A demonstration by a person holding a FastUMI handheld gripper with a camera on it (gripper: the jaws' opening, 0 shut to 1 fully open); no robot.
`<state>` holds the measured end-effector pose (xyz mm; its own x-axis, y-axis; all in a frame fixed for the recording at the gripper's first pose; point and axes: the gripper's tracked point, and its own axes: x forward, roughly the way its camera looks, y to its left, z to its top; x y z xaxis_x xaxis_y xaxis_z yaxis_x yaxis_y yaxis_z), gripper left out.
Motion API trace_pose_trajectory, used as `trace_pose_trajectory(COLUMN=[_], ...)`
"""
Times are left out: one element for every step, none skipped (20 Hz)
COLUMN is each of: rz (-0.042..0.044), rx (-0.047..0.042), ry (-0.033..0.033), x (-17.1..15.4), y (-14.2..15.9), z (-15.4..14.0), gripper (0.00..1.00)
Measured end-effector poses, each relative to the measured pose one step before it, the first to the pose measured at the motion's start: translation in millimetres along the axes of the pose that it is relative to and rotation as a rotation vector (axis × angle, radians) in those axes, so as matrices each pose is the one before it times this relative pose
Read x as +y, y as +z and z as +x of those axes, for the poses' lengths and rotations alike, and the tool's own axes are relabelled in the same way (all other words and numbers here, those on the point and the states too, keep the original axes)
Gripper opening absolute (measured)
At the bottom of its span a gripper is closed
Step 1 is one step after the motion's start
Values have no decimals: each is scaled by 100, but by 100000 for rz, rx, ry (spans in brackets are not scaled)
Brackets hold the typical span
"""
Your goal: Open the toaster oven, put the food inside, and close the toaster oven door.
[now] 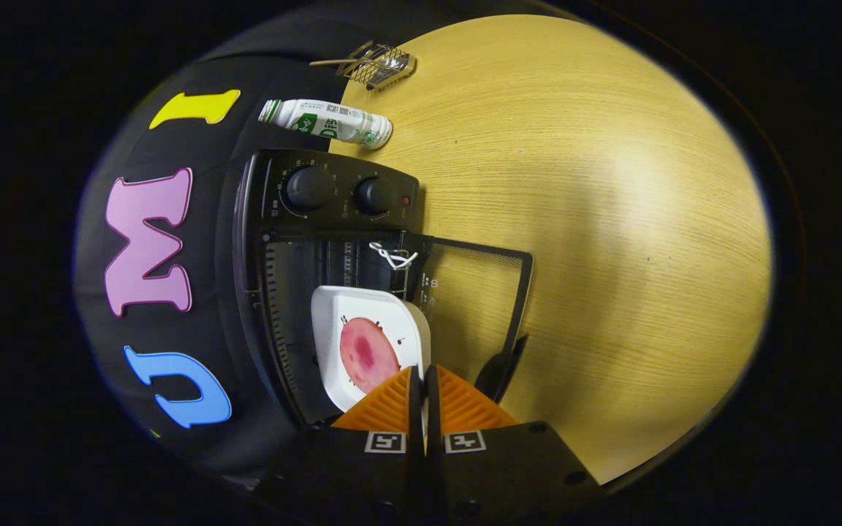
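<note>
Plate [362, 343] with food [368, 353] sits half inside the open toaster oven [333, 219]; my gripper [425, 387] pinches the plate's rim

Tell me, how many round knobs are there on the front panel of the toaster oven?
2. Both sit side by side on the toaster oven's control panel, beyond the open door: one knob nearer the black cloth wall, the other knob nearer the small red lamp.

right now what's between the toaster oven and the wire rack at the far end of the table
In the gripper view, a white bottle lies on its side between the toaster oven and the wire rack. The hand-held gripper grips the white plate.
</note>
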<state>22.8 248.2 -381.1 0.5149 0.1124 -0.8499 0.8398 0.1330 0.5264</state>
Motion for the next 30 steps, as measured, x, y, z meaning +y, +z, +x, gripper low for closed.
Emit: trace_pose_trajectory(rz=[2000,2294,2134,2068,980,463,666,1153,560,296,-476,327,841,795,195,131,275,285,98,428,550,1448,1946,1040,-456,-1336,-1777,-2050,-2576,-4218], rx=[-1720,-1076,-1436,-1270,-310,-173,-100,-490,-303,-901,-277,-314,-259,-384,-69,39,255,563,564,1022,1233,1399,2811,2502,2017,1009,133,2159,2160,3671], ry=[-750,-291,-838,-31,277,548,282,339,237,421,138,56,11,641,1052,666,391,298,629,589,561,1314,2566,321,-544,-384,113,-416,568,-2009], x=[359,415,245,519,513,511,299,366,329,431,219,133,68,257,193,149,103,113,14,159,-45,247,459,83,-175,-110,-57,-130,-85,-566], y=[-3,-72,-84,19,-118,-64,-155,-53,-115,12,-76,-118,-118,43,-12,53,37,2,-16,-3,91,-283,-340,-248,-111,160,127,-42,-261,-329], z=[604,670,567,609,678,751,422,585,244,426,263,391,373,221,259,263,103,165,-43,-41,-1,508,-722,434,-741,-583,-852,-939,-1066,-1405], gripper=[5,5,5,5,5,5,5,5,5,5,5,5,5,5,5,5,5,5,5,7,7,9,10,22,31,49,56,65,69,87])
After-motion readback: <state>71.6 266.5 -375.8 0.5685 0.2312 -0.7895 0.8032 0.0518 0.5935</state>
